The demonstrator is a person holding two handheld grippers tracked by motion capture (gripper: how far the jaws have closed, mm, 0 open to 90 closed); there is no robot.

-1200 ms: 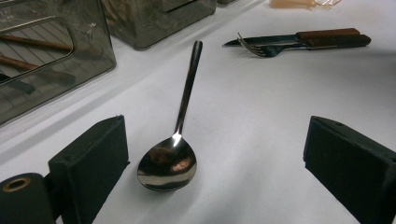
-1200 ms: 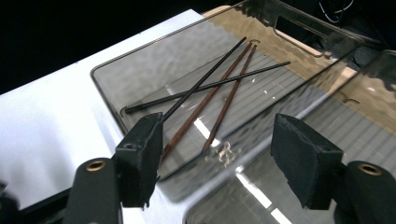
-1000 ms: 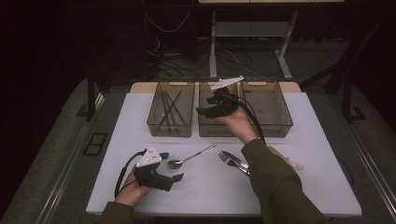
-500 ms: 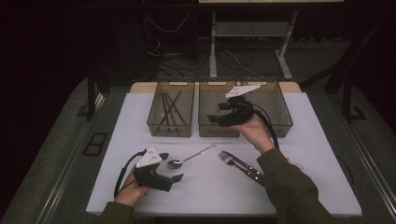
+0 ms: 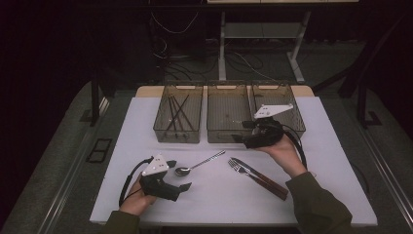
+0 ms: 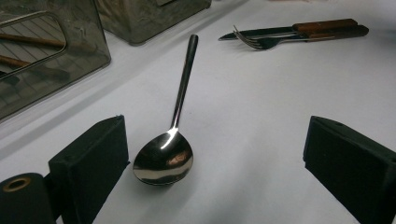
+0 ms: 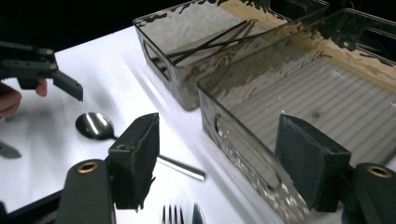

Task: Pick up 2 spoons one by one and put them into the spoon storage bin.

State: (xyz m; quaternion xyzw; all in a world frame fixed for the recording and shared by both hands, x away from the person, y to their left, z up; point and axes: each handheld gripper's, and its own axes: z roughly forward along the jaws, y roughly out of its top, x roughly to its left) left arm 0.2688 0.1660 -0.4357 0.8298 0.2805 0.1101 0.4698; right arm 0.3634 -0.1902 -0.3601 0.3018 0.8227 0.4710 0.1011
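A steel spoon lies on the white table, its bowl toward me. My left gripper rests low at the front left, open; the spoon's bowl sits between its jaws, nearer the left one, which does not press on it. My right gripper hovers at the near edge of the middle bin, pointing left and open, with nothing between its jaws. A fork and a wooden-handled knife lie side by side under my right hand.
Three clear bins stand in a row at the back: the left bin holds several chopsticks, while the ribbed floor of the middle bin is bare. The right bin is behind my right gripper.
My right gripper has come from above the middle bin to the right and nearer to me, a little lower, its jaws still open. The left gripper and the spoon have stayed put.
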